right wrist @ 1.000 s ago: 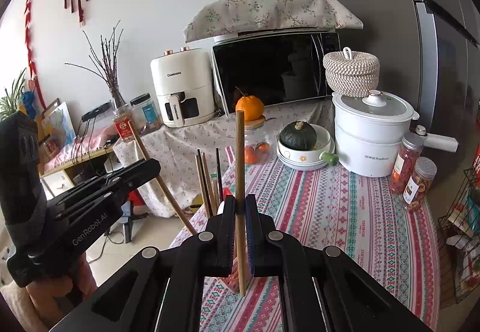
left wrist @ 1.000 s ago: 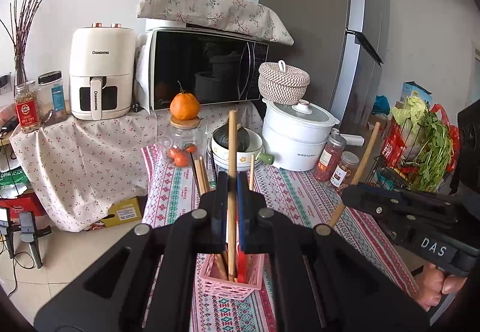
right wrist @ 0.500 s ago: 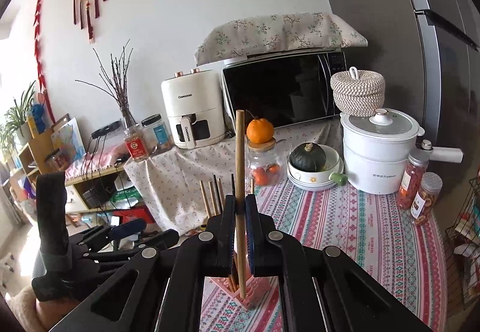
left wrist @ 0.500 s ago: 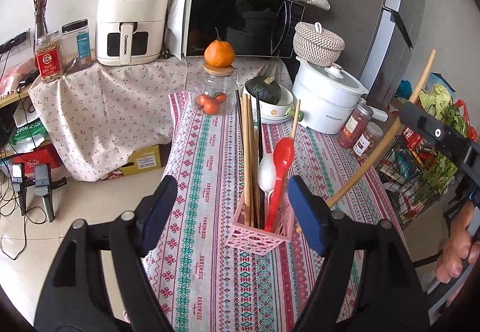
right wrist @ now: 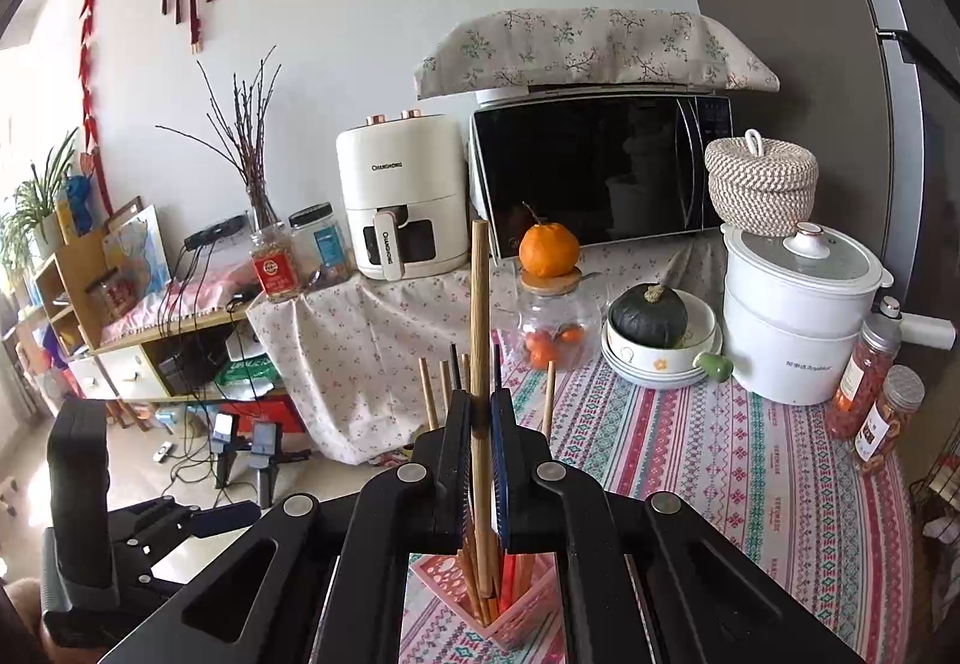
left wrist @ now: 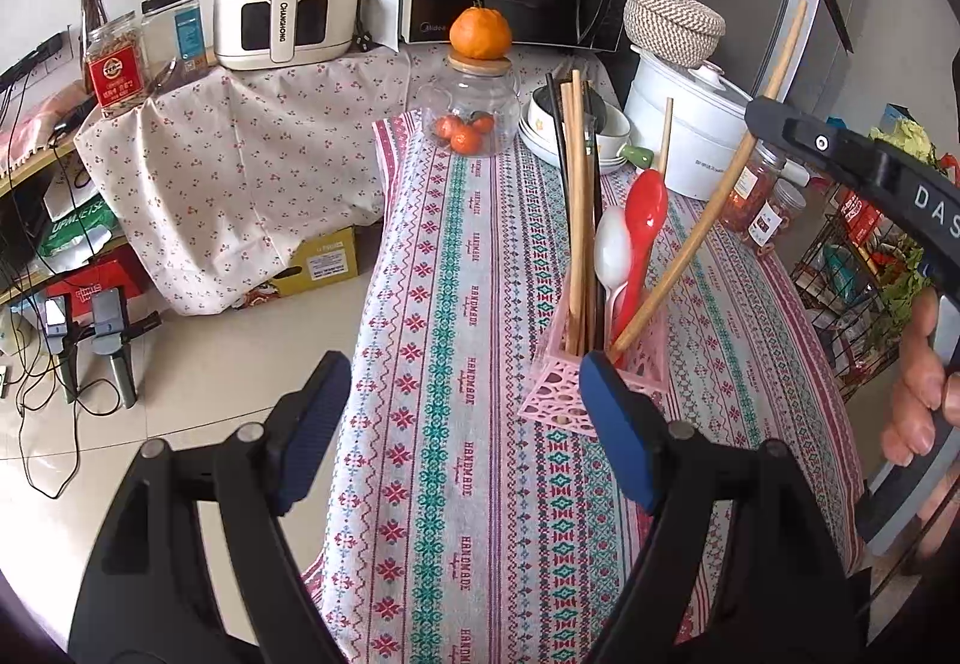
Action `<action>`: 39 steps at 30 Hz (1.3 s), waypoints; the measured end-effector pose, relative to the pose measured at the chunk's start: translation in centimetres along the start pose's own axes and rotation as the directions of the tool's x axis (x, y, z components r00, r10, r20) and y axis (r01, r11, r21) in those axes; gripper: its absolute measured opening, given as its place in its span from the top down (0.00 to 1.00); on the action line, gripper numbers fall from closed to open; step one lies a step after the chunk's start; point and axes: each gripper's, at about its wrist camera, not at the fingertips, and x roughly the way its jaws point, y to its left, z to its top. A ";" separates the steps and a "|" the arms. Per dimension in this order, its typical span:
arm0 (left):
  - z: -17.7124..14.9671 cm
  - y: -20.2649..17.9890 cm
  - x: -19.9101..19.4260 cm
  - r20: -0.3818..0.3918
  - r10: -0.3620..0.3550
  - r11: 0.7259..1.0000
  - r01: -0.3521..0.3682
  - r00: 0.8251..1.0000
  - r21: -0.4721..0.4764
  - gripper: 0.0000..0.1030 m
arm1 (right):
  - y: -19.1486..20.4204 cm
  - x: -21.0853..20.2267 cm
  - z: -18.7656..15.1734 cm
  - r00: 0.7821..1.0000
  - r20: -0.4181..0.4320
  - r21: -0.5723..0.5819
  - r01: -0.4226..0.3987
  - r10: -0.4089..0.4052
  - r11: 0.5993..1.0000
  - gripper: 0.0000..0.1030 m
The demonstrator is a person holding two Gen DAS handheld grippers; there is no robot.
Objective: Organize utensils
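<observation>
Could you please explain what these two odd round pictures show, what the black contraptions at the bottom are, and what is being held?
No robot is here: a person holds a hand-held two-fingered gripper in each hand, and each gripper carries a wide-angle camera looking along its fingers. That lens bends the pictures into a round shape.

The left wrist view shows the left gripper open and empty over a patterned tablecloth. The right wrist view shows the right gripper shut on a wooden chopstick, its lower end in the pink basket. A hand holding that gripper shows at the left view's right edge.

The basket stands on the table and holds more chopsticks, a red spoon and a white spoon. Behind it are a glass jar with an orange on top, stacked bowls with a squash and a white pot.
</observation>
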 end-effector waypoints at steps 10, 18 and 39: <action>0.0 -0.7 0.3 -0.023 -0.003 1.000 0.003 1.000 0.016 0.19 | -0.1 1.7 -1.5 0.997 -0.078 0.003 -0.005 0.005 1.000 0.82; 0.2 -1.5 -0.7 -0.015 0.006 1.000 -0.005 1.000 0.024 0.08 | -1.6 -1.8 -1.4 0.996 -0.077 0.059 0.039 -0.035 0.998 0.37; -2.2 -7.0 -7.2 0.144 0.090 0.995 -0.095 0.985 0.033 0.00 | -4.6 -12.8 -6.7 0.939 -0.107 0.046 0.332 -0.326 0.942 0.00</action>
